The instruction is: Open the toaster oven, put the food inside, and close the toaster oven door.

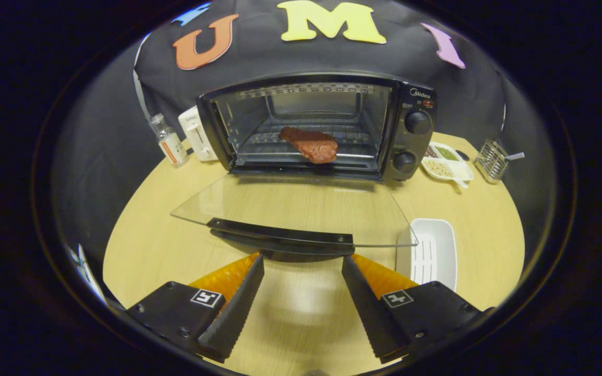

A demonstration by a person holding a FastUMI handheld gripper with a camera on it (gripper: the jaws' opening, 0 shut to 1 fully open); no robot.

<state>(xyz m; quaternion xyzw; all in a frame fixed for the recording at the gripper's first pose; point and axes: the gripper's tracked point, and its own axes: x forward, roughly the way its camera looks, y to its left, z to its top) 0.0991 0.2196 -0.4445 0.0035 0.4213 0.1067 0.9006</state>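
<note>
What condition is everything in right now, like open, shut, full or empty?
Toaster oven: open.
Glass door: folded down flat, handle just ahead of the claw.
Meat: on the oven rack.
White tray: empty.
Claw: open, holding nothing.
Bottle: upright, capped.

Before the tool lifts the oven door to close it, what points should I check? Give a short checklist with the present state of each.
1. Food inside: the meat piece lies on the rack of the toaster oven: ok.
2. Nothing sticks out over the glass door, which lies fully down: ok.
3. Tool is open and holds nothing: ok.
4. Tool lined up with the door handle, just ahead of the fingertips: ok.
5. Contact with the handle: cannot tell.
6. White tray beside the door's corner, possibly partly under it: cannot tell if apart.
</note>
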